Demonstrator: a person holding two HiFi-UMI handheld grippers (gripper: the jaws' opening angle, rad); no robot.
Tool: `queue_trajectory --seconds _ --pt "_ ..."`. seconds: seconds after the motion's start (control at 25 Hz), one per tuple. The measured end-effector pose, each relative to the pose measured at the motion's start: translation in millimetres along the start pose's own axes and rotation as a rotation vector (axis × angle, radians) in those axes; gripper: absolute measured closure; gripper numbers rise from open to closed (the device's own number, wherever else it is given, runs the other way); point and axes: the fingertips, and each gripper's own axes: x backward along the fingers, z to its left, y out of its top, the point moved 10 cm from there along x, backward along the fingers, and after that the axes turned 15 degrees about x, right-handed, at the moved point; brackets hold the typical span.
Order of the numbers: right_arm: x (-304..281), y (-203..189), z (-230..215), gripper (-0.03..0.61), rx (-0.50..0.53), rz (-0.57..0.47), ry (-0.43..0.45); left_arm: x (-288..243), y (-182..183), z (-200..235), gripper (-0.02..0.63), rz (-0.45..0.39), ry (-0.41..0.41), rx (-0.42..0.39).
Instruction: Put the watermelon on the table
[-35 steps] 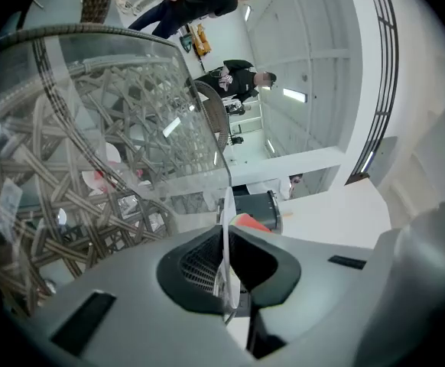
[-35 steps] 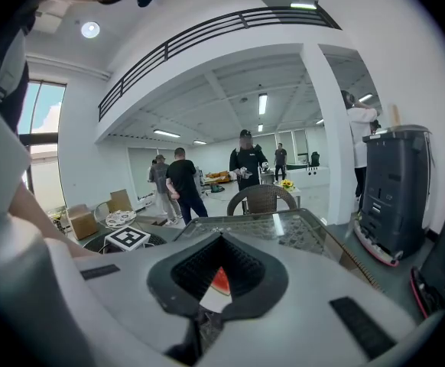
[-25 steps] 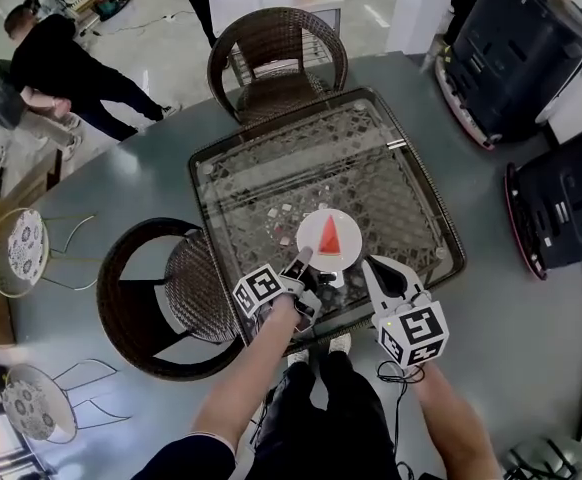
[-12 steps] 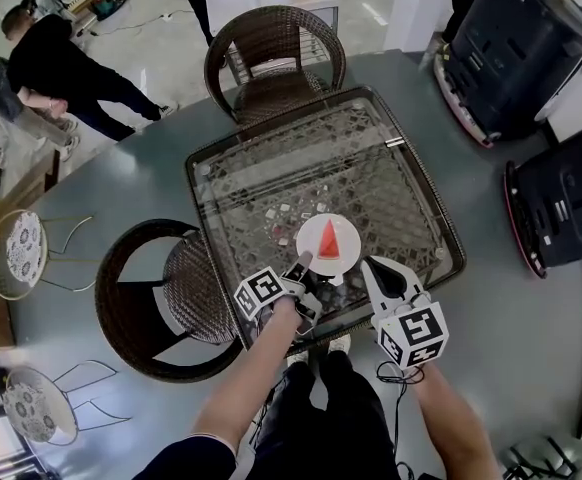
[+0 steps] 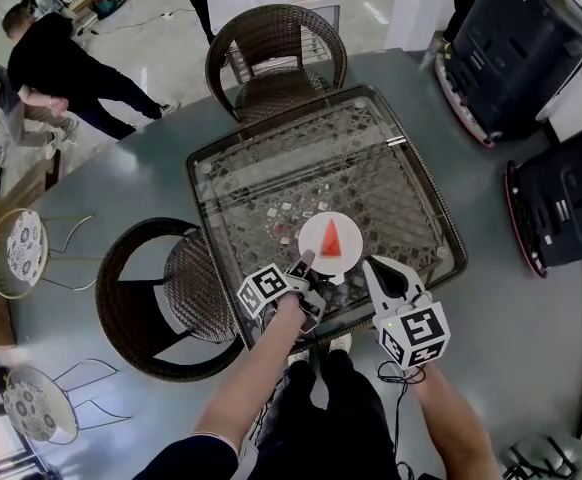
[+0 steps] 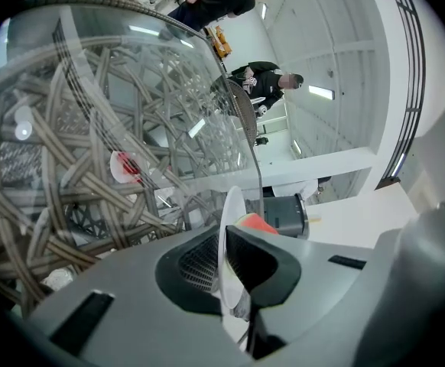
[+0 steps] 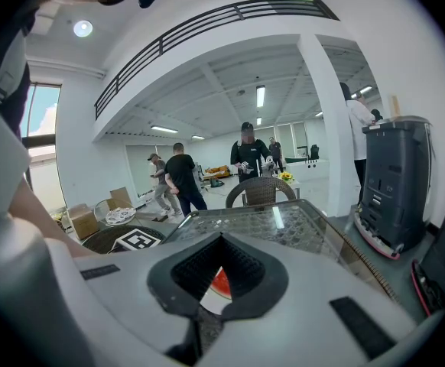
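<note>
Two wicker chairs (image 5: 271, 93) by glass table (image 5: 371, 158), left fingers (image 6: 272, 262) clamping watermelon plate (image 5: 312, 238), right fingers (image 7: 196, 270) together

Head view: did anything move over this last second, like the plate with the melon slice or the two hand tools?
Hardly anything. Only the crouching person far left shifted a little. The left gripper keeps its jaws shut on the rim of the white plate, with the watermelon slice lying on it over the glass table. The right gripper stays beside the plate.
</note>
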Motion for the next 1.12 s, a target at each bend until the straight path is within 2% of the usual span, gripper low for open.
queue_trajectory --seconds 0.64,1.12 --pt "4.3 15.5 2.0 0.578 0.005 -0.014 0.001 7.0 -7.7 -18.8 0.593 -0.032 0.144 -0.024" --pt "1.7 9.4 -5.1 0.578 0.003 -0.022 -0.003 0.5 -7.9 -18.2 0.503 -0.065 0.213 -0.069"
